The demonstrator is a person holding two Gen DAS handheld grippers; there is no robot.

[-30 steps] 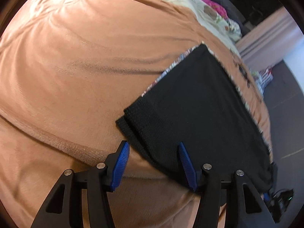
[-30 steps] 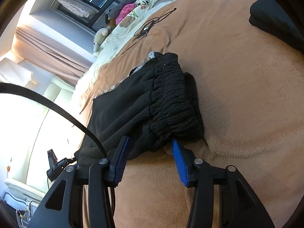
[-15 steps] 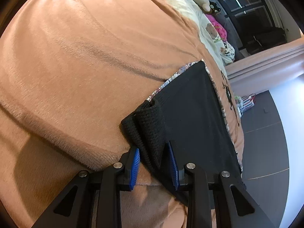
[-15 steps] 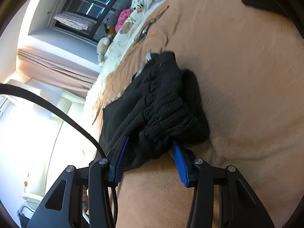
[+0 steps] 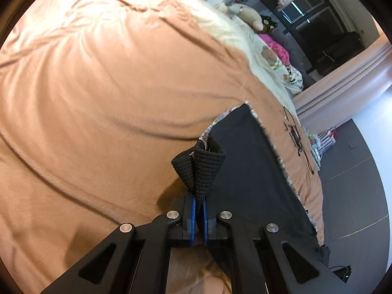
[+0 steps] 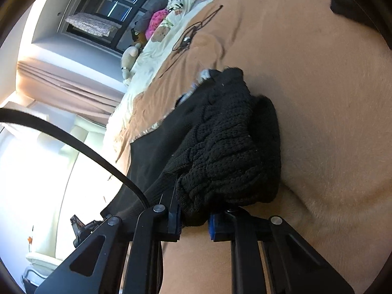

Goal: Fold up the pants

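Black pants (image 5: 247,171) lie on an orange-brown blanket (image 5: 110,98) on a bed. In the left wrist view my left gripper (image 5: 199,203) is shut on a ribbed knit corner (image 5: 202,164) of the pants, which stands lifted and folded above the blanket. In the right wrist view the bunched elastic waistband (image 6: 225,152) fills the space between the blue pads of my right gripper (image 6: 195,218). Its jaws are closing, and the pads press on the black fabric. The rest of the pants (image 6: 152,152) runs off to the left.
A patterned cloth edge (image 5: 216,121) shows under the pants. Pillows and plush toys (image 5: 247,14) lie at the head of the bed. A thin black cable (image 6: 188,36) rests on the blanket, and another dark garment (image 6: 343,0) lies at the far right. Grey floor (image 5: 355,183) borders the bed.
My left gripper closed on the ribbed corner and lifted it off the blanket. My right gripper's pads narrowed from wide apart around the waistband to pressing on it.
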